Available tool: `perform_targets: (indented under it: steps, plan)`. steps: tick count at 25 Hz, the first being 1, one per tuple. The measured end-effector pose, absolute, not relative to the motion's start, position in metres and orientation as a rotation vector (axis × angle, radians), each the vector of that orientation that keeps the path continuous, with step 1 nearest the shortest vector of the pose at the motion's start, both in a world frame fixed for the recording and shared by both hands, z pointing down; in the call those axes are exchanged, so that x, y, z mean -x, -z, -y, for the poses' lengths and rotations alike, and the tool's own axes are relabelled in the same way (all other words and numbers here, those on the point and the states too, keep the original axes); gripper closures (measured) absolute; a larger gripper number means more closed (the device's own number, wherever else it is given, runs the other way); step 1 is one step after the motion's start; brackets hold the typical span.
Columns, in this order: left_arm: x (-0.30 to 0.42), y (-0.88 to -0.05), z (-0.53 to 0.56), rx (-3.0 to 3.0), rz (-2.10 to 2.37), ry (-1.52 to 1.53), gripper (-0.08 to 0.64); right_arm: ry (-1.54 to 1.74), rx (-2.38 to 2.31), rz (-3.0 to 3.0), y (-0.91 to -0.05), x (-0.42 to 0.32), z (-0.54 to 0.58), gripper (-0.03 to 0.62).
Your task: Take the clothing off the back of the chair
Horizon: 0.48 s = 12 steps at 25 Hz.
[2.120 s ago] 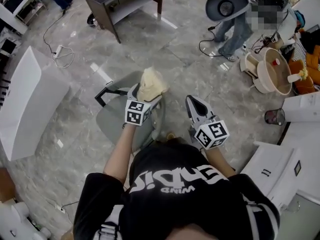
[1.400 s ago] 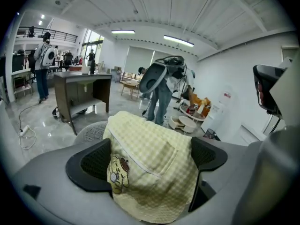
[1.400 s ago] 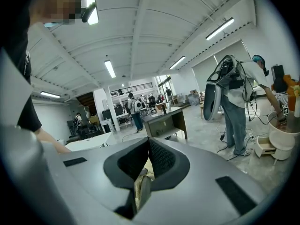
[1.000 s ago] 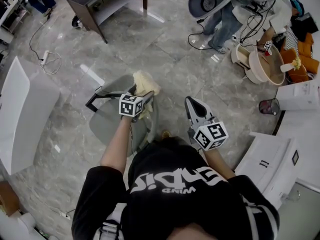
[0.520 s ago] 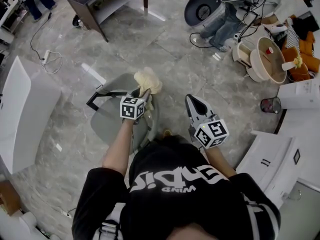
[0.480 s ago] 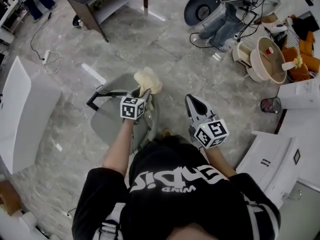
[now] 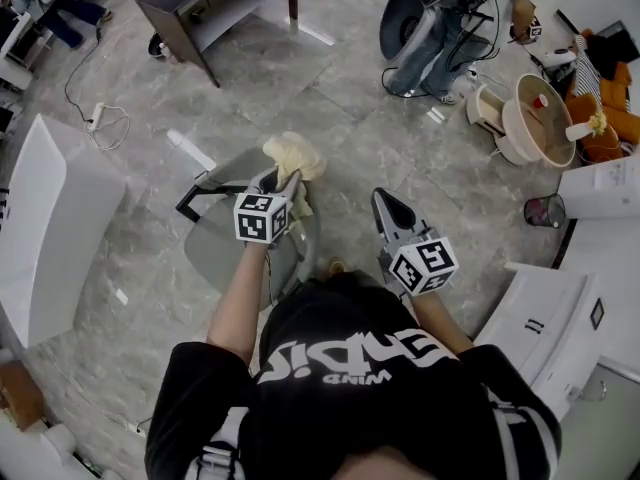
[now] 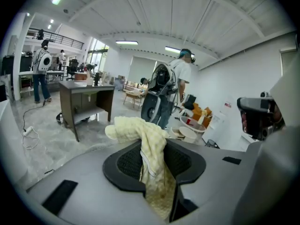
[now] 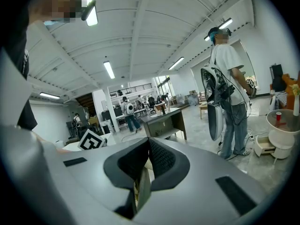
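A pale yellow piece of clothing (image 7: 290, 156) hangs bunched from my left gripper (image 7: 283, 183), just above the top of the grey chair's back (image 7: 303, 246). In the left gripper view the cloth (image 8: 129, 125) runs down between the dark pads (image 8: 126, 163), and the left gripper (image 8: 153, 146) is shut on it. My right gripper (image 7: 385, 203) hovers to the right of the chair, shut with nothing in it. The right gripper view shows the right gripper (image 9: 147, 142) with its jaws together.
The chair's seat (image 7: 225, 238) and a black armrest (image 7: 200, 200) lie below my left arm. A dark wooden desk (image 7: 225, 3) stands at the far left. A white panel (image 7: 50, 218) is at the left and white cabinets (image 7: 560, 328) at the right. A person (image 7: 430, 28) stands at the far right.
My left gripper has shut on the yellow clothing and risen a little with it. The right gripper has stayed where it was.
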<state>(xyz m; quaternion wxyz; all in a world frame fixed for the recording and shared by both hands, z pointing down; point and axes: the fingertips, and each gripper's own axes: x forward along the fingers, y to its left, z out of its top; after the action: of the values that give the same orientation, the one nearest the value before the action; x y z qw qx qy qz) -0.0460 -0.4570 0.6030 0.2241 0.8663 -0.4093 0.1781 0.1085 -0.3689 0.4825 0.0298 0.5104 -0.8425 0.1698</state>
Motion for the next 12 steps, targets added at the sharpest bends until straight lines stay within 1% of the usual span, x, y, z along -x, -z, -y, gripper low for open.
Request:
perform_targets:
  steps: [8, 12]
  plan:
    - [0.045, -0.489, 0.459, -2.473, 1.184, -0.310, 0.426, -0.511, -1.584, 2.611, -0.478, -0.114, 0.361, 0.578]
    - [0.051, -0.460, 0.456, -2.487, 1.200, -0.271, 0.426, -0.500, -1.586, 2.627, -0.475, -0.111, 0.358, 0.578]
